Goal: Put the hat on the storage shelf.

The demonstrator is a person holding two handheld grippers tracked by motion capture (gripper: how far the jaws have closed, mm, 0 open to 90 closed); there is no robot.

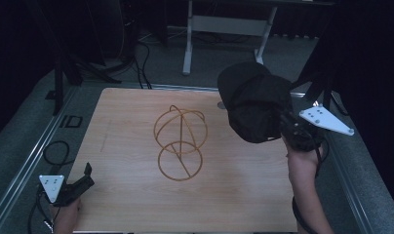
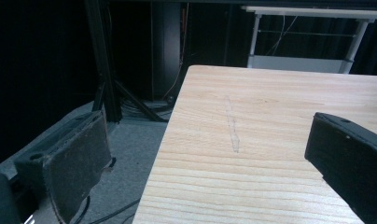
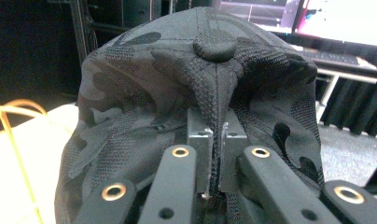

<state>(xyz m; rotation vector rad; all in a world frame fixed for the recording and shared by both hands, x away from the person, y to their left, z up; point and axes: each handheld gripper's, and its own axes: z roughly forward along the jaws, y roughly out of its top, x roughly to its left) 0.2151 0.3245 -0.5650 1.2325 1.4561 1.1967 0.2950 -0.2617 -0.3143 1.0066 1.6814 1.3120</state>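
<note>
High view, cap: one dark camouflage cap [image 1: 256,100] hangs from my right gripper [image 1: 285,126] above the far right part of the table [image 1: 136,204], clear of the wood.
Cap's direction: in the high view its crown swells away from my hand toward the table's far edge; I cannot make out the brim, so I leave its long axis unsaid.
Right gripper view, cap: the crown [image 3: 196,93] faces the camera with its top button [image 3: 215,49] uppermost, and a fold of the fabric runs down into my jaws.
Right gripper: my right gripper [image 3: 218,154] has its jaws pressed nearly together, pinching that fold of cap cloth between them; it is held up off the table.
Wire stand: one golden wire stand [image 1: 179,141], made of joined rings, sits on the middle of the table, to the left of the cap and apart from it; a yellow edge of it [image 3: 11,121] shows at the left of the right gripper view.
Left gripper: my left gripper [image 1: 80,183] rests at the near left corner of the table, well apart from the cap.
Left gripper view, jaws: my left gripper [image 2: 210,154] stands wide, with only bare wood between the pads.
Count: one cap, one wire stand, two grippers.
</note>
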